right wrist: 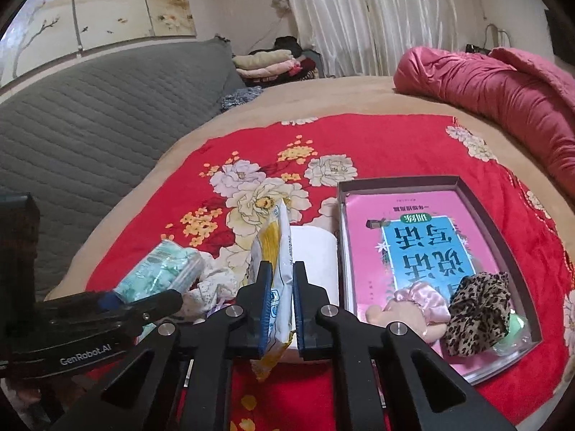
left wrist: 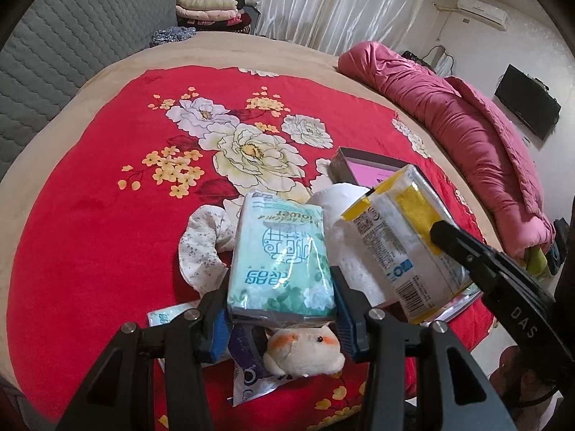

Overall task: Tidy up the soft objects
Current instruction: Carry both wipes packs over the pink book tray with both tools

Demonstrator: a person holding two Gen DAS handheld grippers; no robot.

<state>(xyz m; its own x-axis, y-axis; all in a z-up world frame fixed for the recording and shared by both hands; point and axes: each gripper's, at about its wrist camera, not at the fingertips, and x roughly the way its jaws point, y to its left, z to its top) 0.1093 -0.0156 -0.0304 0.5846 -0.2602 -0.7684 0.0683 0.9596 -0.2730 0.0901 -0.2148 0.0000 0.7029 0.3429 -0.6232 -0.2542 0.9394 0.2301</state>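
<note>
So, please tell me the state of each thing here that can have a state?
Left claw: shut on the green tissue pack, lifted off the bed.
Right claw: shut on the yellow tissue pack, held edge-up.
Grey box: open, lying on the red blanket.
Leopard scrunchie: inside the box.
Pink scrunchie: inside the box.
Paper roll: upright beside the box.

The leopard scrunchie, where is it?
In the right wrist view, the leopard scrunchie lies in the shallow box's near right corner, beside the pink scrunchie.
</note>
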